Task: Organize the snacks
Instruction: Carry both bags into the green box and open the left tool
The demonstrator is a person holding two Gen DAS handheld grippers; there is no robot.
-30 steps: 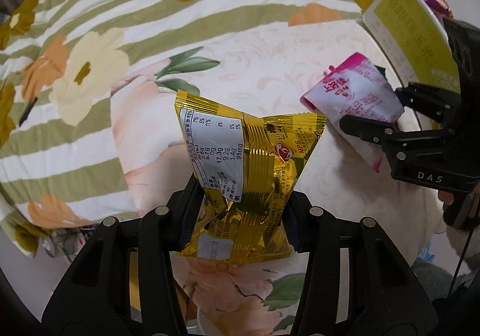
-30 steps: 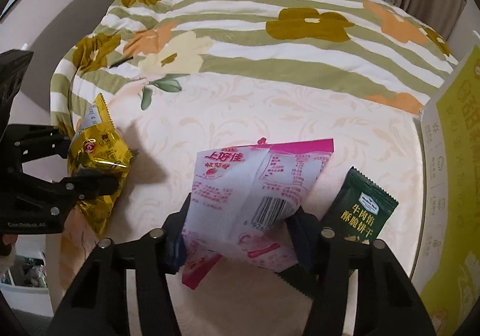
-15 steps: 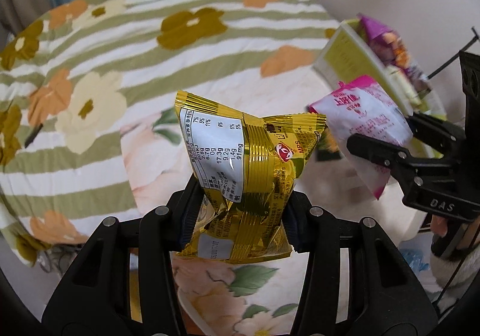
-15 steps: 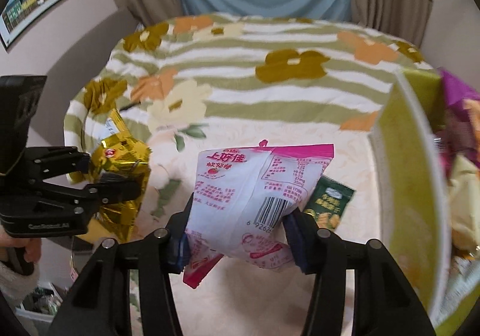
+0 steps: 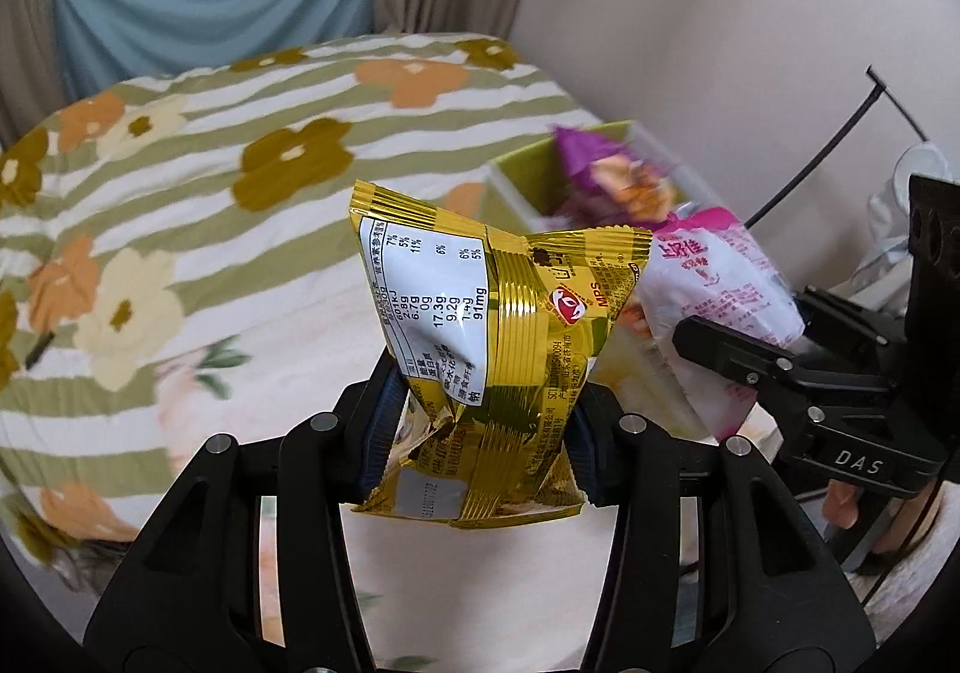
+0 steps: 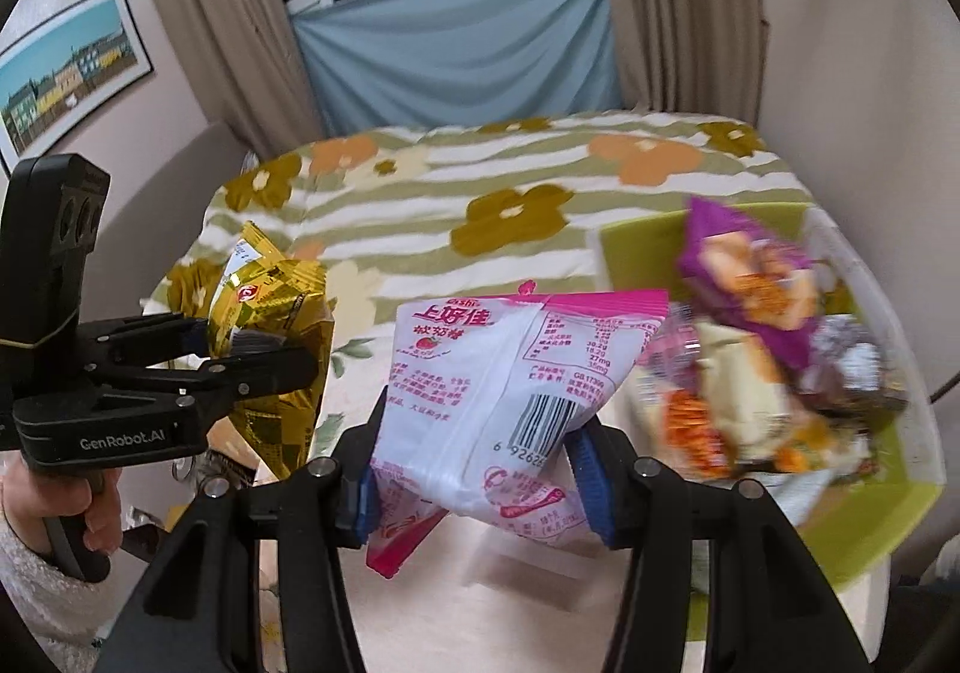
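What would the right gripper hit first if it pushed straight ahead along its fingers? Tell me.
Probably the flowered bedcover. The right gripper, shut on the pink snack packet, points down at the cover, with the green snack box off to its right. Depth is hard to judge in this fisheye view.

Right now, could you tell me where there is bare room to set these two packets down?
The cream bedspread below both grippers is bare, and so is the striped floral stretch toward the curtains. The green box is crowded with snacks.
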